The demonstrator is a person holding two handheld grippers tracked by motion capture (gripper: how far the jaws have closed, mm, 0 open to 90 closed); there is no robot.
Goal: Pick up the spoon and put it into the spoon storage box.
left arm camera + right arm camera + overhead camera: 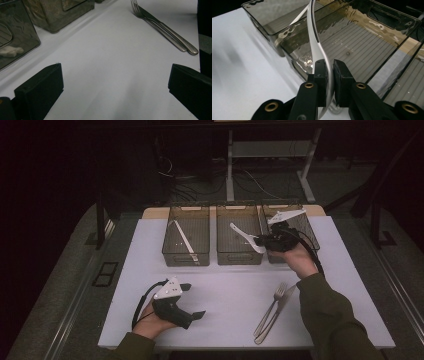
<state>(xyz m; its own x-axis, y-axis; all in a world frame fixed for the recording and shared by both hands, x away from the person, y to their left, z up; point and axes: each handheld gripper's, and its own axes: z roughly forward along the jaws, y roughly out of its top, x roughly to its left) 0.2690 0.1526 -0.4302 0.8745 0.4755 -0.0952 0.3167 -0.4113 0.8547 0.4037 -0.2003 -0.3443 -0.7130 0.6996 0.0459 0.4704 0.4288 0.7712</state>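
Observation:
My right gripper (260,241) is shut on the handle of a white plastic utensil (243,236) and holds it above the middle clear bin (239,257). In the right gripper view the black pads pinch the curved white handle (313,37), which reaches out over the ribbed floor of that bin (362,47). My left gripper (194,300) rests near the table's front left, held in a hand, with its jaws wide apart and only bare white table between them (115,75).
Three clear bins stand in a row at the back; the left bin (185,257) holds another white utensil (182,237), and the right bin (305,227) sits behind my right hand. A metal fork (272,305) and knife (277,312) lie side by side at the front right.

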